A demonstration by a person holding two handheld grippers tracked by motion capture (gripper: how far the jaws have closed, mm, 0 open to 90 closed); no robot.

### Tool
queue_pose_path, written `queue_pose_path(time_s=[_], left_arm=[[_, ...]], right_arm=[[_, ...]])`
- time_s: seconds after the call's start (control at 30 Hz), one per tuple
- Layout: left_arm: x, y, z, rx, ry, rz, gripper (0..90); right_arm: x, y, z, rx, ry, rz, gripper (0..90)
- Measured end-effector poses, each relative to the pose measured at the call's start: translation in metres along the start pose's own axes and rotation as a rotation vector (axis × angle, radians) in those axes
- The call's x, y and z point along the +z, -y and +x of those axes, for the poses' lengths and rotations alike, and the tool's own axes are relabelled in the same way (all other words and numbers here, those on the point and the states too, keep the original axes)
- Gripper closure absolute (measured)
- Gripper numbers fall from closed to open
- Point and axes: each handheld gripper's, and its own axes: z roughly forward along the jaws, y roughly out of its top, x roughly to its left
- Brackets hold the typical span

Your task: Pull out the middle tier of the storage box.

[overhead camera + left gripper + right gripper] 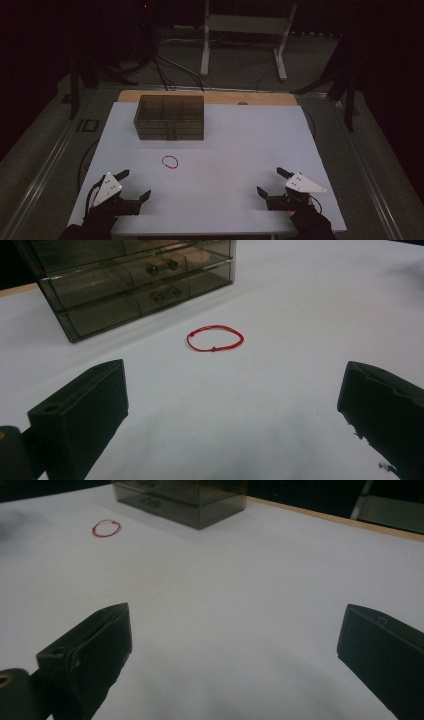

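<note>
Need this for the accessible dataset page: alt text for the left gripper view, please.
The left gripper is open, its two black jaws spread wide above a white table, with a thin red string loop lying flat ahead between them. Beyond the loop, at upper left, stands a smoky transparent drawer box with its drawers closed.

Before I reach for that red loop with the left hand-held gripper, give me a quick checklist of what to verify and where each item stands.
1. Left hand-held gripper open with nothing between its jaws: ok.
2. Red loop lying flat on the white table top, free of other things: ok.
3. Path from the left hand-held gripper to the loop clear: ok.
4. Right hand-held gripper open and well off to the side: ok.
5. Smoked drawer box standing apart from the loop, beyond it: ok.
6. Drawers of the box shut: they look shut in the left gripper view, but cannot tell for certain.
</note>
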Motion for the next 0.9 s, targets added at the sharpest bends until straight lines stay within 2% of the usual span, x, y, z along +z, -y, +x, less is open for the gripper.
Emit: queue_pose_path(time_s=[0.27,0.67,0.9], left_arm=[[0.0021,0.0002,0.0001,-0.001,0.016,0.009,1.4],[0.0021,-0.0018,-0.0005,0.004,0.029,-0.004,1.4],[0.003,-0.0019,-0.001,0.002,0.04,-0.002,1.4]], right_arm=[[0.0009,-0.0005,0.0006,0.0,-0.008,0.005,1.2],[0.0001,-0.0006,0.0041,-0.016,0.003,0.005,1.2],[0.0015,-0.0001,0.0059,-0.016,-0.006,0.012,1.2]])
